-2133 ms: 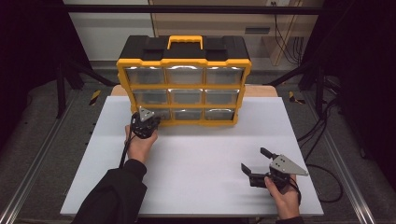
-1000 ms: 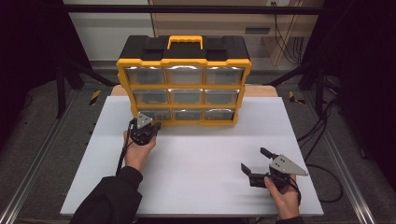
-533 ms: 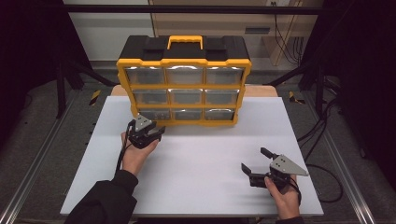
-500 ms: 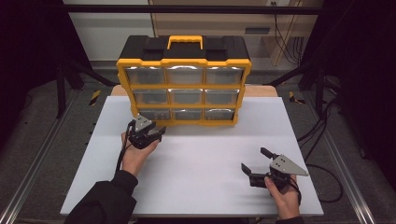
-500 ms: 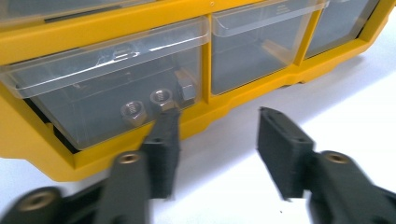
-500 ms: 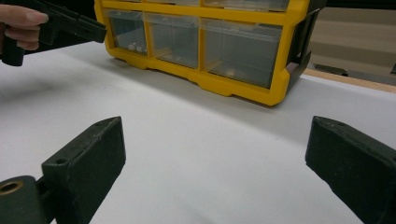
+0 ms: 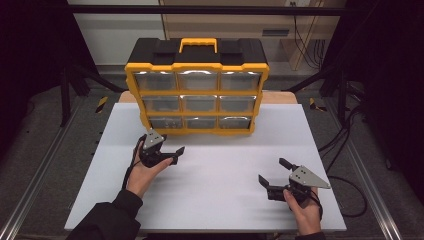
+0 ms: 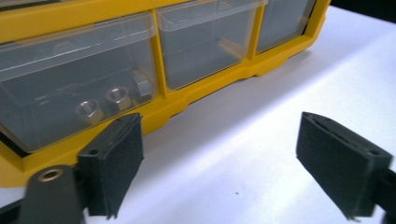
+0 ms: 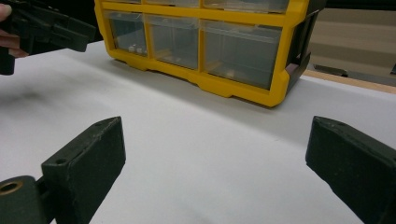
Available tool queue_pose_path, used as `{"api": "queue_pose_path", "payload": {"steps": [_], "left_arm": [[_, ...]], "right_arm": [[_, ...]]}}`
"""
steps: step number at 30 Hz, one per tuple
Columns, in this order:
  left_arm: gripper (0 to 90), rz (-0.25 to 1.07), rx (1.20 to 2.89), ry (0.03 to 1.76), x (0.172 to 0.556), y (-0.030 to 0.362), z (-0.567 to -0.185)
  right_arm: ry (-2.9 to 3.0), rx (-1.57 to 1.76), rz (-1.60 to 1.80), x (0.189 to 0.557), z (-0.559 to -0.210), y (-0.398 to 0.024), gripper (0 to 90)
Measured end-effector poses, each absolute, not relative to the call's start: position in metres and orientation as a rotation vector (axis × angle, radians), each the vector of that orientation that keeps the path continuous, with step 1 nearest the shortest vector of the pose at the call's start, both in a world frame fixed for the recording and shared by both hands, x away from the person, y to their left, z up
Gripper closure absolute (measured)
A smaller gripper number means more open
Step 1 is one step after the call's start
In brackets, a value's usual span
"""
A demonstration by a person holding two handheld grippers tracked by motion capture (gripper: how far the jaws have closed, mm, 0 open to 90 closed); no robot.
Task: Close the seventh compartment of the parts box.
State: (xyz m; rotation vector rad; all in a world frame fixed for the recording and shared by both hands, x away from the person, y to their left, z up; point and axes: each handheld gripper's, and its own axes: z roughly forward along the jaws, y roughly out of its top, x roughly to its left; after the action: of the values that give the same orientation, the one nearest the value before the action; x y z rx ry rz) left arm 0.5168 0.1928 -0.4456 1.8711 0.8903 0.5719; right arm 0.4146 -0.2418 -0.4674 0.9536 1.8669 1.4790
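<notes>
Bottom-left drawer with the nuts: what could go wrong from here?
The left gripper, jaws just opened and empty, sits off to the side of the bottom-left drawer, so a reach may hit the yellow frame. Pulling hard could slide the organizer or spill the nuts.

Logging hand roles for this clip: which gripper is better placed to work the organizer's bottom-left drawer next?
Left, probably. The left gripper sits just in front of the bottom-left drawer holding nuts, jaws just opened with nothing between them. The right gripper rests open near the table's front edge, farther away.
</notes>
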Motion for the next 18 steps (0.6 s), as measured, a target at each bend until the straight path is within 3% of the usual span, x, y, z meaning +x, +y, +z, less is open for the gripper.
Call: {"api": "queue_pose_path", "payload": {"steps": [6, 18], "left_arm": [[7.8, 0.572, 1.861, 0.872, 0.511, 0.194, -0.444], [6.2, 0.555, 1.824, 0.836, 0.498, 0.199, -0.438]], "right_arm": [[1.866, 0.956, 1.48, 0.414, -0.467, -0.242, 4.6], [1.86, 0.964, 1.489, 0.414, -0.467, -0.244, 4.2]]}}
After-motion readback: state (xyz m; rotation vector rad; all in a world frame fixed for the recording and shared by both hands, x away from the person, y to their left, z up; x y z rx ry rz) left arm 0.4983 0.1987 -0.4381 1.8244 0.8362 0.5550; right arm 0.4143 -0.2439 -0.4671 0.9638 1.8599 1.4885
